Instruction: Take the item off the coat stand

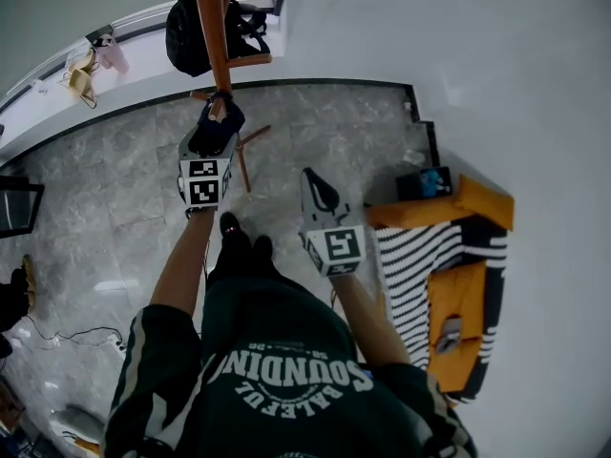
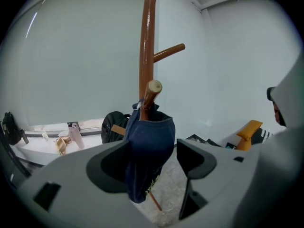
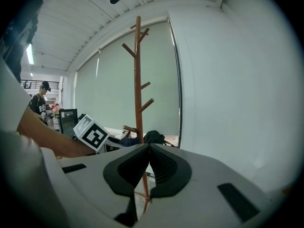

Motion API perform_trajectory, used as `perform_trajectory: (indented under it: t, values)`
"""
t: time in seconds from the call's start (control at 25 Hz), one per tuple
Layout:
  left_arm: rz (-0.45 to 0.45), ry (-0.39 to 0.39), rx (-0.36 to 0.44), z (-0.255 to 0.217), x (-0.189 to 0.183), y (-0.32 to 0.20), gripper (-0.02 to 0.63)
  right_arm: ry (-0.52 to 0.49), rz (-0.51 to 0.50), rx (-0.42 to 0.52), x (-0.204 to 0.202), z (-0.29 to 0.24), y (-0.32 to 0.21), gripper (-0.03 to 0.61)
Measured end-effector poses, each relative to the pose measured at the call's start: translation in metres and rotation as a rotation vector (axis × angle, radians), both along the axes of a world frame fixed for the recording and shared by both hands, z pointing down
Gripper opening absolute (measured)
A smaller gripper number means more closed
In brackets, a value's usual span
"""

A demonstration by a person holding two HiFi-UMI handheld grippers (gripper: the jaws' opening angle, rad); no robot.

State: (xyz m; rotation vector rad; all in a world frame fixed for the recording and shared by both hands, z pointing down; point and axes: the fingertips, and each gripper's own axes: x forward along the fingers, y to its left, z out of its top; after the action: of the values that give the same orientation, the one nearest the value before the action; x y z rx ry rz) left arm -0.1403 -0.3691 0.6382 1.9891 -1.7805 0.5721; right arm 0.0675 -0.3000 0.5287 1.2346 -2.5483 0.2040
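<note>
Where left fingers (image 2: pixel 194 159) gape, navy cap (image 2: pixel 151 144) hangs between.

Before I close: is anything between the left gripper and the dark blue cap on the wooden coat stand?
Nothing visible: the dark blue fabric cap hangs on a wooden peg between the open jaws of the left gripper.

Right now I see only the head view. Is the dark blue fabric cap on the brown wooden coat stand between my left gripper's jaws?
Observer: Yes. The left gripper view shows the dark blue fabric cap hanging between the open jaws of the left gripper; the pad at that view's right stands clear of it.
Operator: What holds it up?
Observer: A short wooden peg, slanting upward; its round tip shows above the cap.
Operator: And my other hand?
Observer: The right gripper is shut, with nothing in it.
</note>
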Motion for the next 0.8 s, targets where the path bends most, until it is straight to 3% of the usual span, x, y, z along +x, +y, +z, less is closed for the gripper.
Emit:
perform_trajectory:
  t: [0.4,0.8]
  values:
    - [-0.021,-0.001,0.010,-0.008,-0.011,0.005,0.068,0.000,0.005,-0.006,0.007,-0.001,0.003,-0.001]
    - [0.001,0.014,0.065,-0.030,-0.009,0.018,0.031,-0.011,-0.001,0.008,0.006,-0.007,0.011,-0.001]
